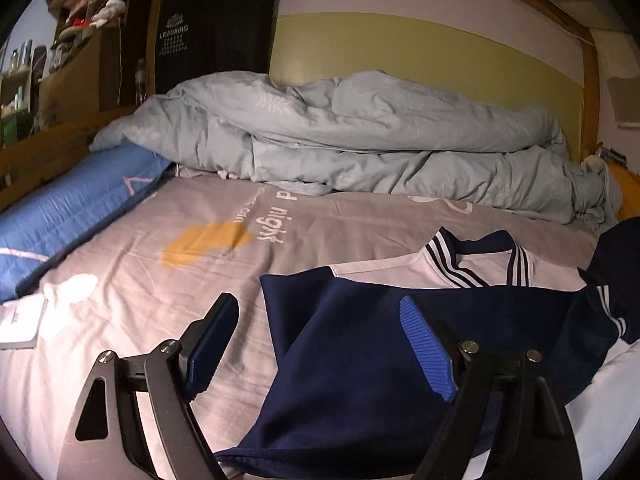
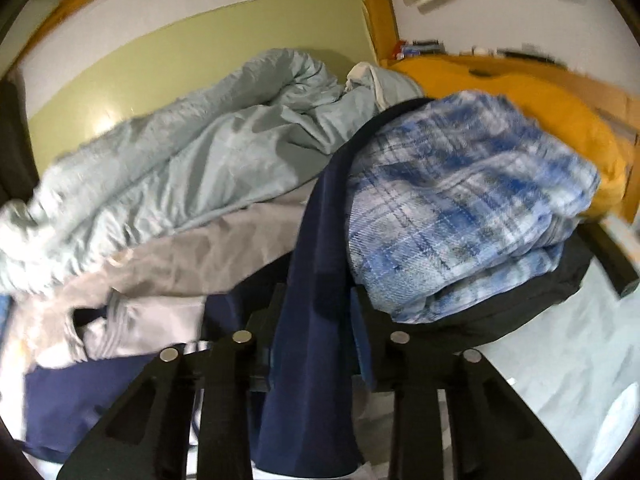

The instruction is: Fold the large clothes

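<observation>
Left gripper [image 1: 320,344]: I see its jaws spread wide above the bed, blue ribbed pads [image 1: 428,356] apart, nothing between them pressed. Right gripper [image 2: 316,312]: I read its jaws as clenched on a navy fabric band [image 2: 316,240] that runs up between them; the left pad is hidden behind that cloth.

Surroundings, largest first. I note a grey bedsheet [image 1: 160,272] with white lettering and a yellow patch covering the mattress. A crumpled pale grey-green duvet [image 1: 340,136] lies along the far side against a green wall panel [image 1: 420,52] and stands between the work area and the wall. A blue pillow [image 1: 64,216] lies at the left edge in the left wrist view. A wooden bed frame [image 1: 592,92] rises at the right. A black hanging bag [image 1: 216,20] with white print hangs at the far left. In the right wrist view a folded blue plaid garment [image 2: 460,208] sits on dark cloth just beside the gripper, with yellow-orange bedding [image 2: 560,120] behind it.

Task item: the navy and white jacket [image 1: 360,320] lies on the sheet directly ahead of the left gripper, striped collar [image 1: 472,264] toward the duvet, a navy panel folded across the white body.

Limits: the right wrist view is motion-blurred, the jacket's right side is cut off, and the cluttered shelves [image 1: 80,20] are too dim for me to itemise.
</observation>
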The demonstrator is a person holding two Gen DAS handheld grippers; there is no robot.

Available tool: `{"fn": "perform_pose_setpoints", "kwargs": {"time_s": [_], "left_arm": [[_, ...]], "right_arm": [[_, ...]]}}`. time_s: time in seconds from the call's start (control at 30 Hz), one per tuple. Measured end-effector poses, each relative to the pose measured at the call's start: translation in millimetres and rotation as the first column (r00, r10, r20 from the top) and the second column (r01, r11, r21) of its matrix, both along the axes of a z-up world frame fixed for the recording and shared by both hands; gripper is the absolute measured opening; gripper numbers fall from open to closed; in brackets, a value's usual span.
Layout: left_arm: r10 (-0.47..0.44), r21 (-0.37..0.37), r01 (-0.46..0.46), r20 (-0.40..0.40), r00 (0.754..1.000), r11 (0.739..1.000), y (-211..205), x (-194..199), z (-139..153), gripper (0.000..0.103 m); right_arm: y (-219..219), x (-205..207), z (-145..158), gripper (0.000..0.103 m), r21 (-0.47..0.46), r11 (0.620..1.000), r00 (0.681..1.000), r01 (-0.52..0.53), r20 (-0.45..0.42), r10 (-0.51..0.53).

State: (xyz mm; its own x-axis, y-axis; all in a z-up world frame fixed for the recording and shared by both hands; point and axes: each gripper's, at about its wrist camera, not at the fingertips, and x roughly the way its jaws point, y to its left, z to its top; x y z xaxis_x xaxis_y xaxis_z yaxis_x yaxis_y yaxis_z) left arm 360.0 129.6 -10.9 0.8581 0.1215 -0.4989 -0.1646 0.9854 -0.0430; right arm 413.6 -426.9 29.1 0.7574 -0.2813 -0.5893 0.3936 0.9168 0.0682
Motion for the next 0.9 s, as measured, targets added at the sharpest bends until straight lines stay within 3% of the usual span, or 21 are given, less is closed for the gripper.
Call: {"fn": "perform_pose_setpoints", "kwargs": {"time_s": [0.03,0.07,0.13,0.27,0.37,0.4,0.5,0.6,0.67,0.7,0.77,0.9], "left_arm": [[-0.003,0.001,0.003,0.006,1.000,1.000,0,-1,0,0.085],[-0.005,0.005,0.005,0.011,1.000,1.000,-1,-2,1,0.085],[-0.011,0.026,0.010,0.024,1.000,1.000,-6,-4,2,0.085],[-0.029,0.047,0.028,0.026,0.999,0.998,-13,-4,2,0.085],[-0.041,0.040,0.040,0.029,0.999,0.998,-15,-5,3,0.085],[-0.041,0.046,0.040,0.033,0.999,0.998,-16,-6,4,0.085],[-0.043,0.057,0.041,0.034,0.998,0.998,-18,-7,4,0.085],[-0.043,0.070,0.041,0.028,0.999,0.997,-20,-6,3,0.085],[-0.050,0.072,0.048,0.030,0.998,0.996,-21,-7,3,0.085],[-0.053,0.072,0.050,0.033,0.998,0.996,-21,-7,4,0.085],[-0.054,0.072,0.051,0.036,0.998,0.996,-21,-8,4,0.085],[-0.052,0.071,0.050,0.033,0.998,0.996,-22,-8,4,0.085]], "right_arm": [[1,2,-2,0.017,-0.015,1.000,1.000,0.008,-0.014,-0.008],[2,4,-6,0.001,-0.026,0.999,1.000,0.021,-0.023,-0.022],[1,0,-6,0.001,-0.030,0.998,0.999,0.048,0.026,-0.047],[18,-15,15,0.001,0.084,0.983,0.977,-0.164,0.152,0.150],[38,-12,17,0.001,0.160,0.930,0.939,-0.332,0.152,0.309],[48,-7,13,0.002,0.173,0.904,0.919,-0.392,0.120,0.375],[84,13,-15,0.002,0.195,0.827,0.831,-0.527,-0.087,0.550],[104,31,-48,0.002,0.210,0.810,0.771,-0.547,-0.251,0.585],[105,38,-60,0.004,0.248,0.801,0.745,-0.545,-0.295,0.598],[101,38,-59,0.007,0.269,0.801,0.751,-0.535,-0.283,0.597],[91,35,-50,0.012,0.281,0.811,0.792,-0.514,-0.209,0.574],[63,14,-13,0.043,0.246,0.866,0.895,-0.436,0.017,0.446]]}}
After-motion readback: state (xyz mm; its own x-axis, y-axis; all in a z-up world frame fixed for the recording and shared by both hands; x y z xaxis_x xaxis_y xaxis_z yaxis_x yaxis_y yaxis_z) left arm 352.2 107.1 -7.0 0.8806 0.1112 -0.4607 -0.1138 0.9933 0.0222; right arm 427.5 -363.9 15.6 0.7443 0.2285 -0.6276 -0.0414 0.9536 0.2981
